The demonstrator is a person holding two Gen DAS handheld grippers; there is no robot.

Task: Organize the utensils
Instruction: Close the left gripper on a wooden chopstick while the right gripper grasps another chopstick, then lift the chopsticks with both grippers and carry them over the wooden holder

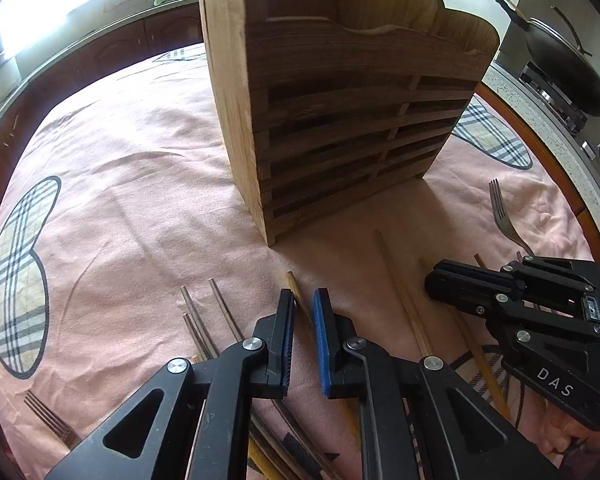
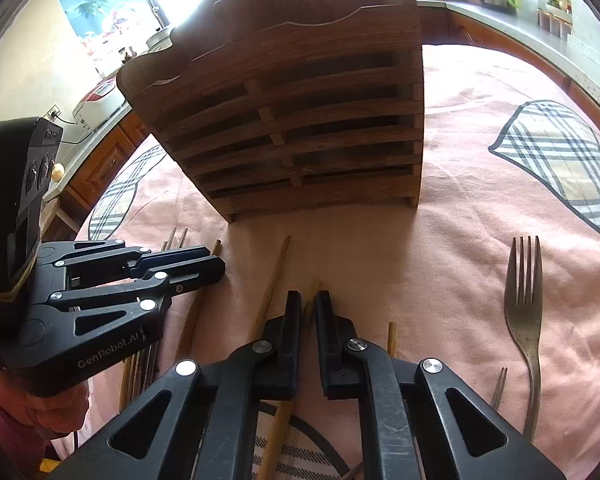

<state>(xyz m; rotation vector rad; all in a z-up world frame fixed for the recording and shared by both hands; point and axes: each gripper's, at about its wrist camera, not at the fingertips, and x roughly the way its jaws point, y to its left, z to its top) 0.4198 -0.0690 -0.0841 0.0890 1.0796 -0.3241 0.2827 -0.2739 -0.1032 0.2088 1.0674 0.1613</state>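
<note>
1. Both grippers, left gripper (image 1: 303, 300) and right gripper (image 2: 307, 302), are pinching a wooden chopstick (image 1: 296, 292) each, probably, for lifting.
2. I'm keeping them before the wooden holder (image 1: 340, 128), its destination.

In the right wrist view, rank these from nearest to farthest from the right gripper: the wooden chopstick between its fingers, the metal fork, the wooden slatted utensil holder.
1. Wooden chopstick, between the right gripper fingers.
2. Metal fork, lying to its right on the cloth.
3. Wooden slatted utensil holder, standing ahead.
</note>
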